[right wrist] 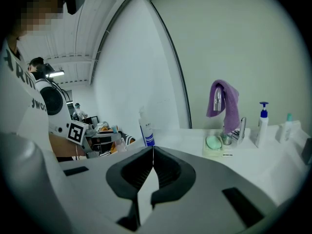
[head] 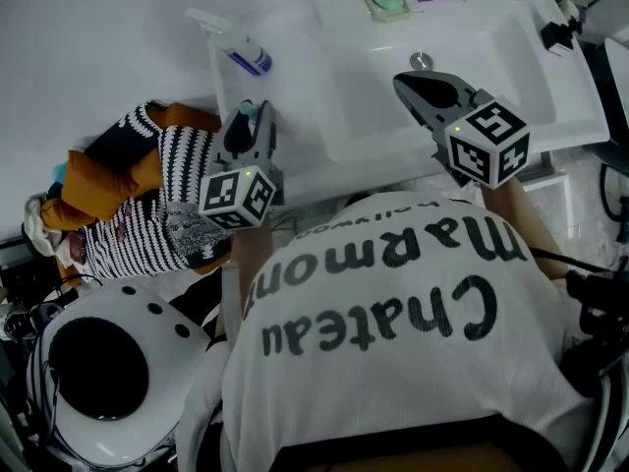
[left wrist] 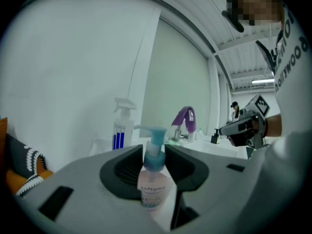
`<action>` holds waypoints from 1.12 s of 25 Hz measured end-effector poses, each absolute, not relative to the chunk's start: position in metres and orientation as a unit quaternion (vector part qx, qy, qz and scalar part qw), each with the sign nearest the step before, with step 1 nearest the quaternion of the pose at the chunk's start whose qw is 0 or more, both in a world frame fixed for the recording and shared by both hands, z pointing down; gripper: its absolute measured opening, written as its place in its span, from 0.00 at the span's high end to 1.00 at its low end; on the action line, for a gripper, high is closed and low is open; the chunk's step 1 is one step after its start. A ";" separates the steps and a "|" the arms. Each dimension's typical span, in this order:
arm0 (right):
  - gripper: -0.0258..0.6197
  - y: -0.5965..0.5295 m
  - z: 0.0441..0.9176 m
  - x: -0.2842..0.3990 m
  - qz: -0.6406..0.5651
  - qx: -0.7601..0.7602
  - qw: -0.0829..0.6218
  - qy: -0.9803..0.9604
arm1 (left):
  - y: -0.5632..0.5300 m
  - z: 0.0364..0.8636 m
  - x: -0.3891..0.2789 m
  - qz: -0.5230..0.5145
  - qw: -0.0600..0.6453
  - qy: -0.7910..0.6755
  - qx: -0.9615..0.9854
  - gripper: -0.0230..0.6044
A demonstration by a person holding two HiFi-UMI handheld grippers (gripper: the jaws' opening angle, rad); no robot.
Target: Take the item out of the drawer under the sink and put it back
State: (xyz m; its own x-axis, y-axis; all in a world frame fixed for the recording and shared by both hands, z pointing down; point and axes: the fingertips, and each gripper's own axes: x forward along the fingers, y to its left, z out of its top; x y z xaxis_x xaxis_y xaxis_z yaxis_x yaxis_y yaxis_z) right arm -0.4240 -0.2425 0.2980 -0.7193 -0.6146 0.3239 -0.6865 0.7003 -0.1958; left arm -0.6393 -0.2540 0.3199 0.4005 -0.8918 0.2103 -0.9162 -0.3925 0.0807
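left gripper (left wrist: 154, 151): fingers part-open, clamped on the bottle's neck.
pump bottle (left wrist: 152, 187): upright in the left fingers, long axis vertical, at the surface (head: 285, 37) front edge.
right gripper (right wrist: 152, 150): fingers closed, empty, well apart from the bottle.
drawer: not in view.

White spray bottle (head: 241, 49) upright on the tabletop (head: 295, 28). Purple cloth (right wrist: 229, 106) draped over the faucet (right wrist: 219, 100). Green soap (right wrist: 213, 142) in a dish (right wrist: 214, 151) beside it. Blue-topped pump bottle (right wrist: 262, 123) nearby. Heap of striped and orange clothes (head: 147, 190) left of the tabletop.
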 end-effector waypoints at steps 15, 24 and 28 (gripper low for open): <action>0.94 -0.241 0.300 -0.421 0.158 0.362 0.125 -0.910 | -0.259 0.325 -0.631 0.083 0.094 -0.536 0.835 0.76; 0.94 -0.242 0.300 -0.422 0.156 0.359 0.124 -0.912 | -0.260 0.327 -0.630 0.107 0.082 -0.537 0.832 0.76; 0.94 -0.242 0.300 -0.423 0.156 0.357 0.123 -0.913 | -0.260 0.327 -0.629 0.109 0.081 -0.537 0.833 0.76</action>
State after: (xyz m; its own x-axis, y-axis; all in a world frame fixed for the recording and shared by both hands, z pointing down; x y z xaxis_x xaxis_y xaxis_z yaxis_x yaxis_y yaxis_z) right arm -0.4234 -0.2419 0.3004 -0.7153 -0.6131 0.3353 -0.6897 0.6966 -0.1976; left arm -0.6287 -0.2596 0.3274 0.3994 -0.8767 0.2682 -0.9120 -0.4099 0.0184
